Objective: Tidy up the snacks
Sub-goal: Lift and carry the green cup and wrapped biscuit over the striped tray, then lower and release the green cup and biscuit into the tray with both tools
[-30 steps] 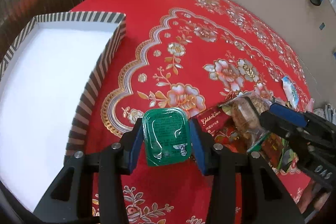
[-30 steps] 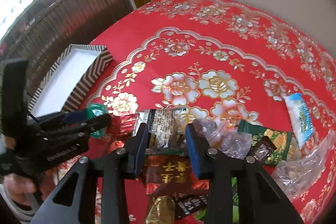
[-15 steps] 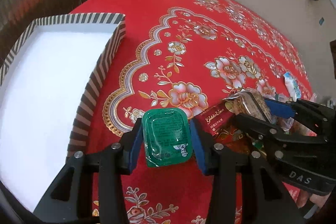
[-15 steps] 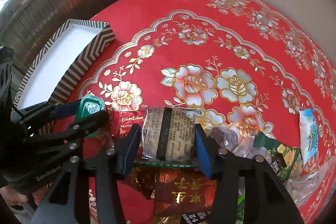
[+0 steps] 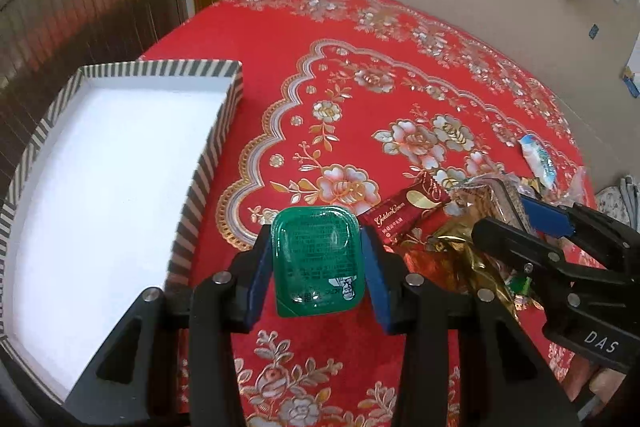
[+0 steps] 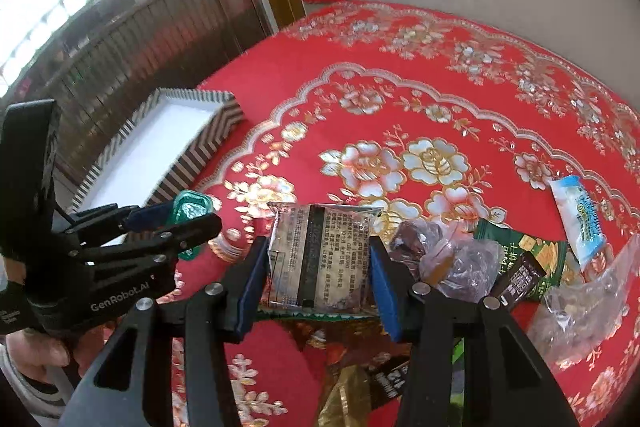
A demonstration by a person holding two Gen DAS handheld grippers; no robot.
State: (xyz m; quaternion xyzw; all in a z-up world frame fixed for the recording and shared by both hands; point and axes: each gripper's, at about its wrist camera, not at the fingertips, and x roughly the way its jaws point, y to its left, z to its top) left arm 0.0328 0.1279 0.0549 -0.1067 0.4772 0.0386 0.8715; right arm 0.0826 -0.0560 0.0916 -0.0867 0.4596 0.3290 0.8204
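My left gripper (image 5: 316,233) is shut on a small green foil-lidded tub (image 5: 318,259), held a little above the red flowered tablecloth. The same tub (image 6: 192,205) shows at the left gripper (image 6: 176,223) in the right wrist view. My right gripper (image 6: 318,245) is shut on a clear packet of brown snack (image 6: 320,255), both blue pads pressed on its sides, above the snack pile. In the left wrist view the right gripper (image 5: 508,217) comes in from the right with that packet (image 5: 480,199). A striped box with a white inside (image 5: 212,143) lies at the left.
Loose snacks lie near the right gripper: a red packet (image 5: 404,219), a gold wrapper (image 5: 460,259), a green packet (image 6: 540,251), a blue-white packet (image 6: 580,219) and clear bags (image 6: 588,303). The striped box (image 6: 200,151) sits near the table's left edge. A wall stands behind.
The right gripper widened, took the brown snack packet between its pads and raised it off the pile. The left gripper rose a little, still holding the green tub.
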